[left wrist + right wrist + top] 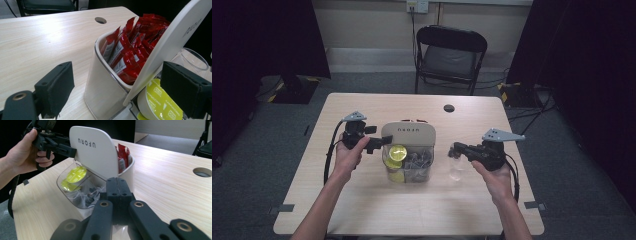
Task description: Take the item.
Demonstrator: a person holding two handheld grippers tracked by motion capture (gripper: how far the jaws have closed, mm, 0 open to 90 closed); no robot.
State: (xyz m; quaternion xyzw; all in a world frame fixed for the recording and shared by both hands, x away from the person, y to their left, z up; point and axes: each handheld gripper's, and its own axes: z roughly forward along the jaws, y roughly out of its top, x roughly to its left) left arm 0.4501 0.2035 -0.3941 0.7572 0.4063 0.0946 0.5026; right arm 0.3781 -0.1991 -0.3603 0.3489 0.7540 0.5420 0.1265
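High view: at mid-table, the white organizer (pixel 408 134) stands between the left gripper (pixel 377 143) and the closed, empty right gripper (pixel 455 149).

Left gripper view: spread jaws flank the lid; red sachets (pixel 130 50) crowd it.

Right gripper view: clear drawer (pixel 75 192) contents blur.

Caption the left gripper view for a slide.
Open left gripper straddles the white lid of an organizer holding red sachets.

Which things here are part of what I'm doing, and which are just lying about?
In the job:
storage box
white lid
yellow capsules
red sachets
left gripper, open at the lid
right gripper, shut

Lying about:
folding chair
table hole
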